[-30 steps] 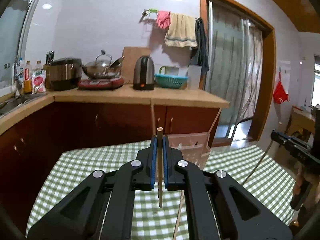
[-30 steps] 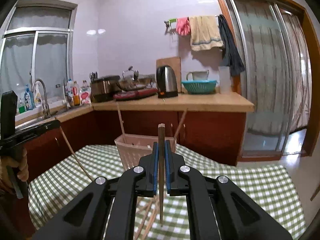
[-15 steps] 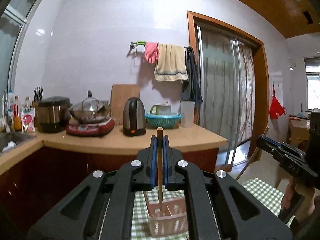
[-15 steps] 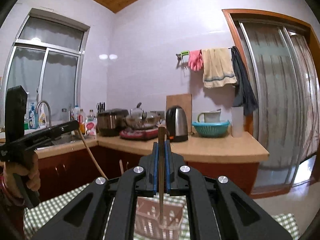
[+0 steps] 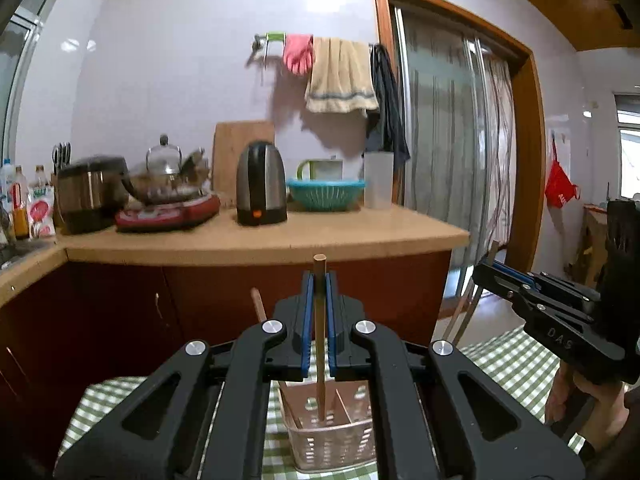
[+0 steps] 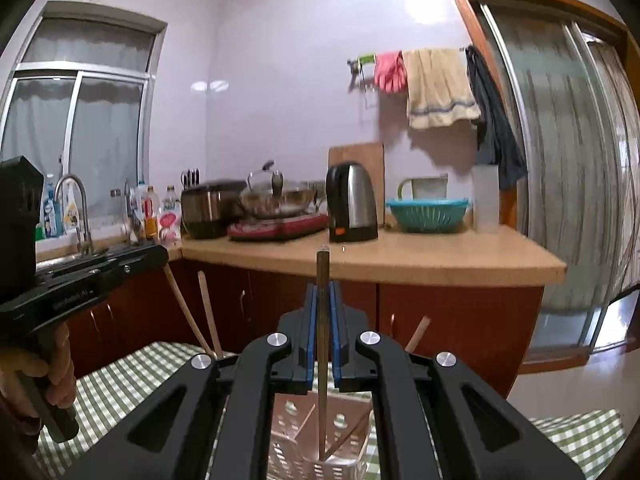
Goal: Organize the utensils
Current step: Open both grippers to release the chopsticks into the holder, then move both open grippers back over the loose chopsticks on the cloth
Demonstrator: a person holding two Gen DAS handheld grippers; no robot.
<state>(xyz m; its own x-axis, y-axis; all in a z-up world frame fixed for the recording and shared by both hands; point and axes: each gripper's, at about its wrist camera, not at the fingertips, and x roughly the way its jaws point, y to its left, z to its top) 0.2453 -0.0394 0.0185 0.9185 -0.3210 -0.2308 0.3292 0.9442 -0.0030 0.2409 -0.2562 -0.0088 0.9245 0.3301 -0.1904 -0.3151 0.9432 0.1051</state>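
Observation:
My left gripper [image 5: 319, 280] is shut on a wooden chopstick [image 5: 320, 344] held upright, its lower tip inside a pink slotted utensil basket [image 5: 332, 436] on the checked tablecloth. My right gripper [image 6: 322, 292] is shut on a darker chopstick [image 6: 322, 344], also upright, its tip down in the same basket [image 6: 316, 456]. Other chopsticks [image 6: 208, 312] lean out of the basket. The right gripper shows at the right of the left wrist view [image 5: 490, 266], the left gripper at the left of the right wrist view [image 6: 160, 254].
A green checked tablecloth [image 5: 512, 360] covers the table. Behind it stands a wooden counter [image 5: 260, 240] with a kettle [image 5: 261, 184], a rice cooker [image 5: 90, 194], a pot, a teal colander [image 5: 326, 194]. A sink and tap [image 6: 76, 208] stand at left, a sliding door [image 6: 568, 160] at right.
Both grippers have tilted down and lowered over the basket. The chopstick tips now reach down into its compartments. Both stay shut on their chopsticks.

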